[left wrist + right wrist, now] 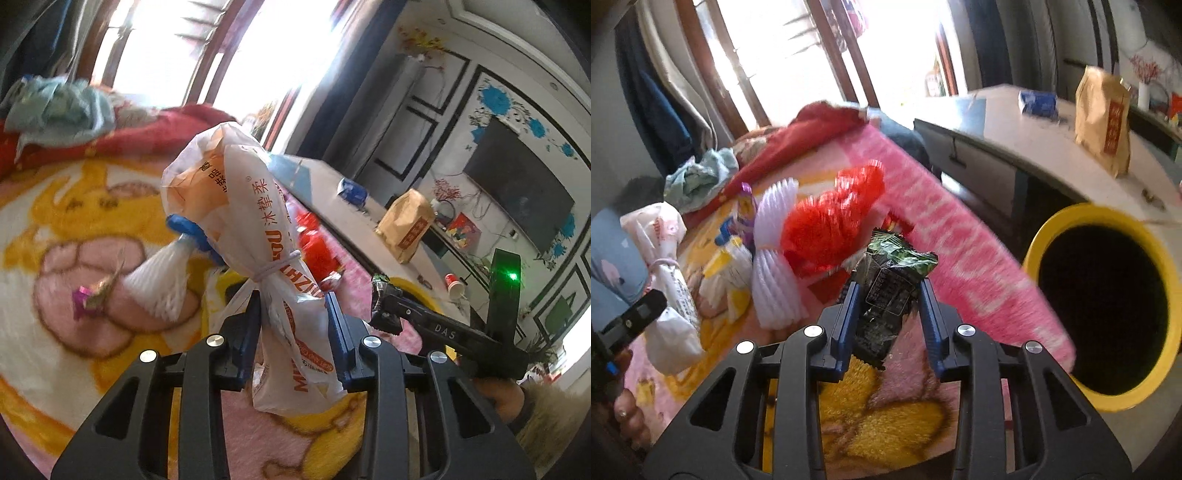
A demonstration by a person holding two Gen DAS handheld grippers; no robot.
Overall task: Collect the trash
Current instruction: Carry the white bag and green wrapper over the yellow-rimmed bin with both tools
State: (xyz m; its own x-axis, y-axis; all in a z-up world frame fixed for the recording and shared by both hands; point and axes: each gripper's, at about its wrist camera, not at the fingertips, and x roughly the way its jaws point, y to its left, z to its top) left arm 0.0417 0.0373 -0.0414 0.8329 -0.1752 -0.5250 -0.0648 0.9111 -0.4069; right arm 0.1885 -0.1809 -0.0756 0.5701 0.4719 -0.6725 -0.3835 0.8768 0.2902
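Observation:
My left gripper [293, 310] is shut on a white and orange plastic bag [255, 221] tied with a rubber band, held up above the bed. The bag also shows in the right wrist view [670, 273]. My right gripper [888, 299] is shut on a dark green snack wrapper [892, 284], also seen in the left wrist view [382, 295]. A yellow trash bin [1160, 266] with a dark inside stands to the right of the bed. On the blanket lie a white foam net [775, 258], red plastic mesh [834, 221] and a purple candy wrapper [88, 299].
The bed has a pink and yellow fleece blanket [886, 413] with clothes [698, 177] piled at the far end. A grey desk [1027, 144] beside it carries a brown paper bag [1102, 122] and a blue packet [1036, 103]. A red paper cup [454, 282] lies near the TV wall.

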